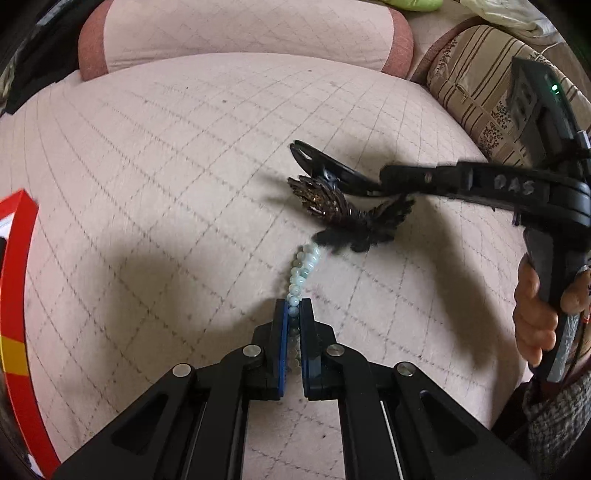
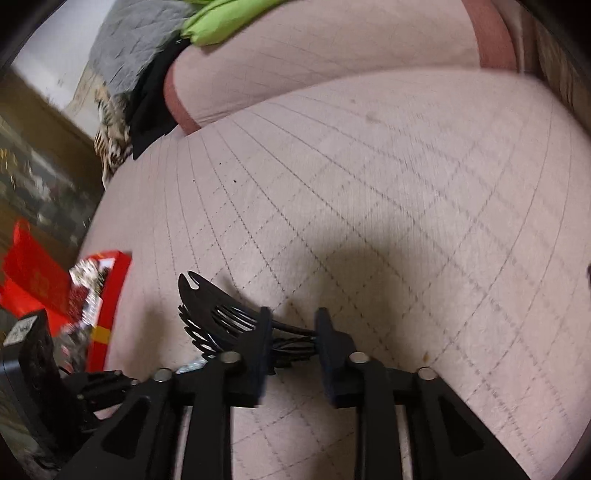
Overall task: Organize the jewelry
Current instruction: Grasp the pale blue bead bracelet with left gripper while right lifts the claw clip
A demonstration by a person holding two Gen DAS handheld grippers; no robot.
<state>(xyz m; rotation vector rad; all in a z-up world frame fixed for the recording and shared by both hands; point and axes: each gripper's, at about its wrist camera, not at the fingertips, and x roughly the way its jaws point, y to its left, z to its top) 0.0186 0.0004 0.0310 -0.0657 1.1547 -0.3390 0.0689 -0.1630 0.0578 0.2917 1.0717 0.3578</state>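
Observation:
My left gripper (image 1: 294,308) is shut on a pale green bead bracelet (image 1: 303,267), which hangs out past the fingertips above the quilted pink cushion (image 1: 184,166). My right gripper (image 2: 291,326) holds a dark wing-shaped hair clip (image 2: 218,314) between its fingers. In the left wrist view the right gripper (image 1: 332,177) reaches in from the right, with the dark bronze feathered clip (image 1: 332,205) at its tip just beyond the bracelet. The clip's lower part is blurred.
A red jewelry box (image 2: 107,295) with items inside lies at the left; its red rim shows in the left wrist view (image 1: 16,280). A pink bolster (image 1: 240,33) lies at the back, a striped cushion (image 1: 480,85) at the right. Green cloth (image 2: 221,18) lies behind.

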